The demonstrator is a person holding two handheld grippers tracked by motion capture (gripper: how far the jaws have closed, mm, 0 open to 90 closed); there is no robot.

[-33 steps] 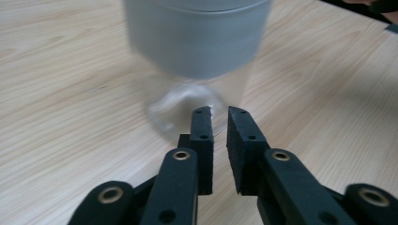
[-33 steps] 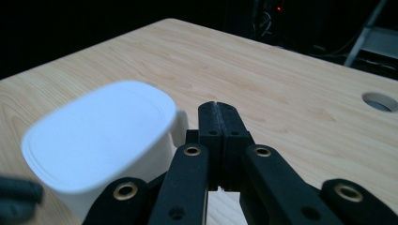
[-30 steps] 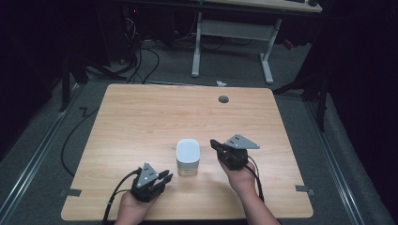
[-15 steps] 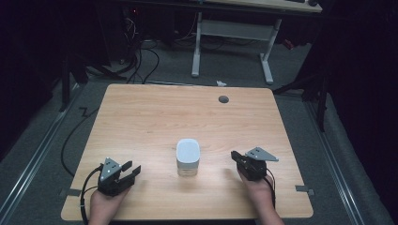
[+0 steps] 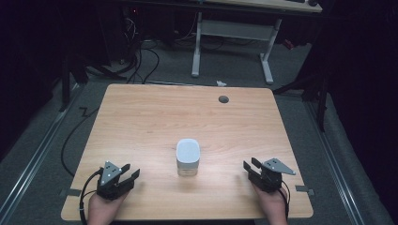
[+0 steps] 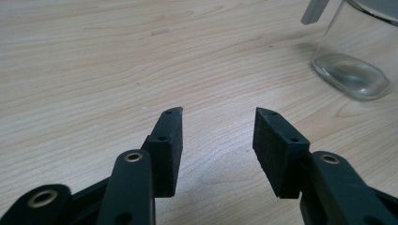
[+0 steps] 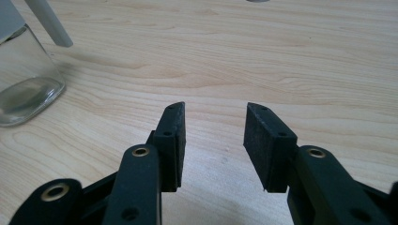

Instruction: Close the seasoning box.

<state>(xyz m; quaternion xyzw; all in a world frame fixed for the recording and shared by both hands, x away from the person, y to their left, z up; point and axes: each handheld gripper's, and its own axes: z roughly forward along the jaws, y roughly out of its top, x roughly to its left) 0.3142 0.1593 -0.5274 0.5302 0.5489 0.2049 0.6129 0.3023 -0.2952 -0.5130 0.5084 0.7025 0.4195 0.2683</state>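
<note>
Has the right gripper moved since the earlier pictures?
Yes. The right gripper has moved right and toward the near table edge, away from the jar; its jaws have just been opening, empty.

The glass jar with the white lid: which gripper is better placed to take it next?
Left, probably, though it is close. The left gripper looks slightly nearer the jar than the right gripper. Both are open and empty, with bare table between.
</note>
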